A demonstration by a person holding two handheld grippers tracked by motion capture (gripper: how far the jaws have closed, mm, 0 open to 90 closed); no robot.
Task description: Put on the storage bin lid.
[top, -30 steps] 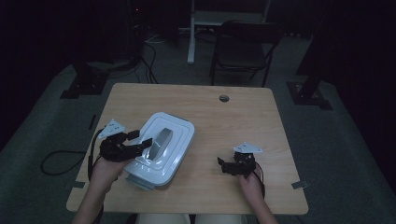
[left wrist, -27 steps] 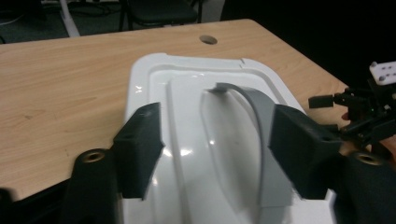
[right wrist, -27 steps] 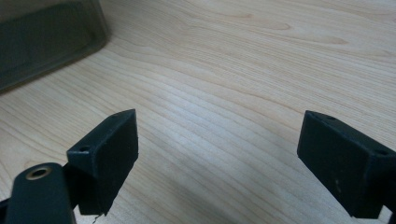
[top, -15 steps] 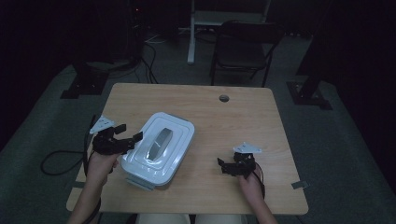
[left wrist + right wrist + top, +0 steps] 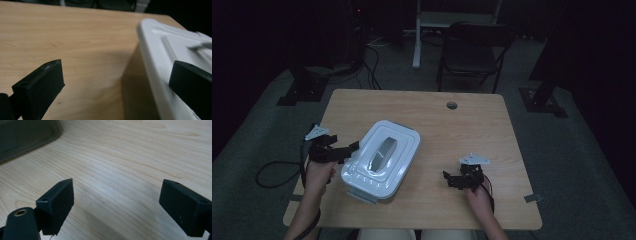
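Observation:
A white lidded container [image 5: 382, 160] with a grey handle [image 5: 379, 154] on its lid lies on the wooden table [image 5: 472, 130], left of centre. My left gripper [image 5: 351, 149] is at the container's left edge, low over the table. Its jaws have just been opening and stand wide apart. In the left gripper view the container's rim [image 5: 160, 62] runs between the jaws of the left gripper [image 5: 117, 75], and neither pad presses on it. My right gripper [image 5: 451, 180] rests near the front right, open over bare wood [image 5: 117, 192], with the container [image 5: 25, 137] off to one side.
A round cable hole [image 5: 452, 105] sits near the table's far edge. A dark chair [image 5: 474, 50] stands behind the table. A cable [image 5: 272, 170] loops on the floor at the left. The table's front edge is close to both hands.
My left gripper has drawn back from the lid's handle toward the container's left edge, sinking lower, and its jaws have opened. The right gripper has stayed put.

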